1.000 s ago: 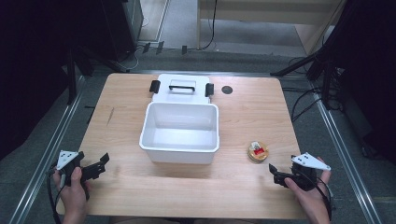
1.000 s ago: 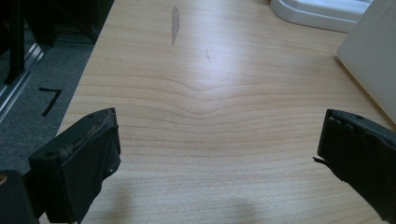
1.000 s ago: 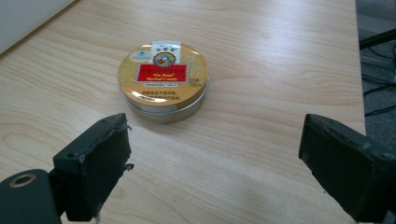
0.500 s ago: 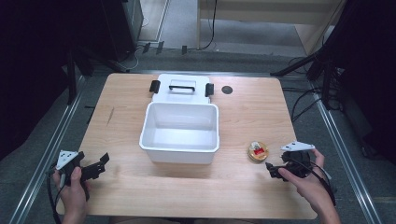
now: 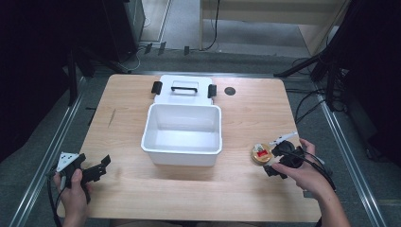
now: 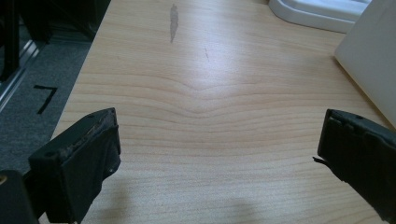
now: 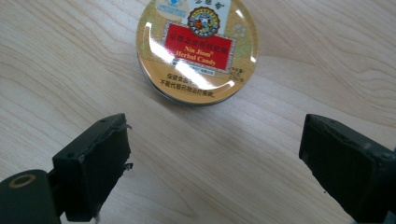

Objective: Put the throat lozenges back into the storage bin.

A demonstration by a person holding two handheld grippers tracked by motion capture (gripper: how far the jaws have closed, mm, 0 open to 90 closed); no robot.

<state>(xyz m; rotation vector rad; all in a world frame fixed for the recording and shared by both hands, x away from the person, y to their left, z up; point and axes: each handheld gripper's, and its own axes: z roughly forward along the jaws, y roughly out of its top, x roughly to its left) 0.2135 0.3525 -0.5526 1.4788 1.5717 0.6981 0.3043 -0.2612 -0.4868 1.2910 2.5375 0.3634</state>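
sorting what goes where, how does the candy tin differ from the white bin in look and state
The candy tin is small, round, flat and gold with a red label; the white bin is large, rectangular, deep and plain white. The tin is shut with its lid on; the bin stands open, its lid lying behind it. The tin lies just ahead of the right tongs, while the bin is nearer the table's middle. Both rest on the wooden table, untouched.

Glossy, seemingly metal candy tin (image 7: 198, 49); smooth matt wooden table (image 7: 70, 70).
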